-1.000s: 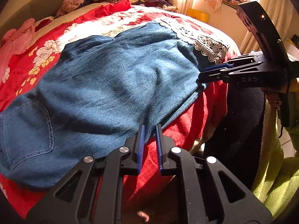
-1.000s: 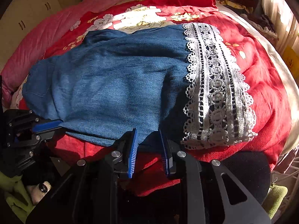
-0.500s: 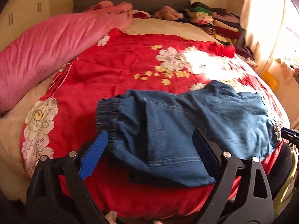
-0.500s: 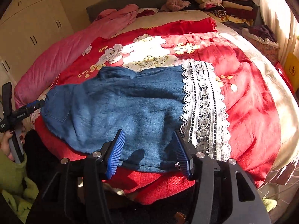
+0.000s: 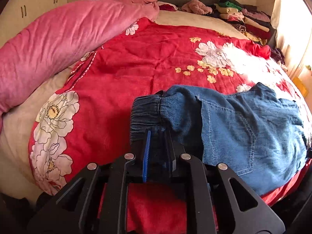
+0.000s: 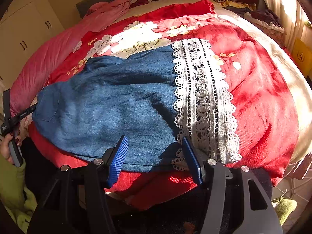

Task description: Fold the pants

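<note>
The left gripper (image 5: 158, 144) is pinching the pants (image 5: 243, 128) waistband at lower centre; the right gripper (image 6: 156, 156) is gaping empty, risking lopsided dragging.

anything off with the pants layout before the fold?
Nothing damaged. The denim pants lie rumpled, not flat, near the bed edge. Left gripper pinches the elastic waistband; right gripper is open at the lace hem.

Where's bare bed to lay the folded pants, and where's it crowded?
Free: red floral bedspread between the pink duvet roll and the denim pants; also right of the lace hem in the right wrist view. Crowded: the clothes pile by the headboard.
</note>
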`<state>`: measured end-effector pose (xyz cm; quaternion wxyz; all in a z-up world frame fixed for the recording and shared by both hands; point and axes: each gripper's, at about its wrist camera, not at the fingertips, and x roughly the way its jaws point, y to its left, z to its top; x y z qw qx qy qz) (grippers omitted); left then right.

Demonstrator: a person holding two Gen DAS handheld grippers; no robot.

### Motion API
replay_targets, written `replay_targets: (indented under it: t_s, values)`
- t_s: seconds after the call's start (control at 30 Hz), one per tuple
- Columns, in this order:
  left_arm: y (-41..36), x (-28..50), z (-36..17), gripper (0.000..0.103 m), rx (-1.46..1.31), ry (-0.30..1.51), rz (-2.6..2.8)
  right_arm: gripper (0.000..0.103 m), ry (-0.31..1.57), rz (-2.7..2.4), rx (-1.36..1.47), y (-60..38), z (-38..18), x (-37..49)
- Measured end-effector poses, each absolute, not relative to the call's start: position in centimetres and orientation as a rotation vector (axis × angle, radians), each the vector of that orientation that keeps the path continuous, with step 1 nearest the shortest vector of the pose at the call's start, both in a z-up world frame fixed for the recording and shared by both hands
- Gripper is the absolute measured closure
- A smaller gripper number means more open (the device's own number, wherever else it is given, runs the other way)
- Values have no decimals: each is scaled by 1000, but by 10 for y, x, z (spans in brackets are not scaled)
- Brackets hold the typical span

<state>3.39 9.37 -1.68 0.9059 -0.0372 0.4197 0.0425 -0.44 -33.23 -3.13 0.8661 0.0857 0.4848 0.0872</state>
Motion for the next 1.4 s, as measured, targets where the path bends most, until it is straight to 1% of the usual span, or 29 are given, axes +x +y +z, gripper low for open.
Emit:
replay_targets:
  t_s: [0.07, 0.1, 0.13, 0.3, 0.4, 0.47, 0.5, 0.53, 0.67, 0.8, 0.83, 0.87, 0.9, 0.97, 1.1, 1.13, 1.27, 1.3, 1.33, 1.4]
  values:
    - [87, 24, -3, 87, -57, 825, 74, 47, 962, 214, 151, -330, -20, -12]
    - [81, 20, 3, 77, -50, 812, 55, 47, 942, 224, 130, -328, -14, -15]
    - [76, 16, 8, 72, -50, 801, 29, 47, 927, 232, 105, -325, -9, -19]
    - [24, 11, 11, 68, -12, 815, -152, 47, 900, 313, -34, -299, 0, -25]
    - [-8, 16, -7, 66, 35, 875, -230, 47, 953, 345, -128, -278, -12, -20]
    - [-18, 21, -22, 60, 60, 916, -238, 48, 976, 361, -196, -266, -20, -18]
    - [-19, 22, -30, 56, 76, 935, -224, 48, 991, 363, -226, -263, -24, -16]
    - [-18, 24, -35, 55, 91, 948, -204, 48, 1005, 368, -268, -259, -28, -15]
    - [2, 31, -46, 55, 70, 967, -134, 48, 1033, 374, -422, -249, -40, -15]
    - [13, 39, -46, 55, 62, 959, -103, 49, 1067, 375, -463, -246, -55, -8]
    - [16, 41, -47, 55, 52, 963, -101, 53, 1080, 372, -471, -246, -60, -5]
    - [19, 43, -48, 55, 36, 967, -103, 62, 1088, 380, -473, -246, -64, -3]
    - [21, 46, -48, 55, 27, 969, -105, 69, 1090, 395, -464, -246, -66, -2]
    - [24, 48, -50, 55, 16, 971, -108, 95, 1099, 429, -443, -246, -65, -4]
    - [24, 46, -49, 55, 14, 963, -110, 99, 1092, 449, -479, -244, -59, -18]
    - [24, 46, -49, 55, 13, 963, -109, 102, 1107, 449, -470, -246, -62, -19]
    - [25, 43, -45, 54, -10, 960, -108, 103, 1161, 437, -408, -256, -74, -23]
    - [27, 41, -41, 53, -34, 957, -119, 103, 1149, 448, -363, -260, -68, -25]
    - [28, 39, -35, 48, -52, 945, -133, 103, 1119, 467, -316, -265, -59, -29]
    - [27, 34, -21, 44, -53, 909, -136, 99, 1062, 476, -237, -275, -41, -33]
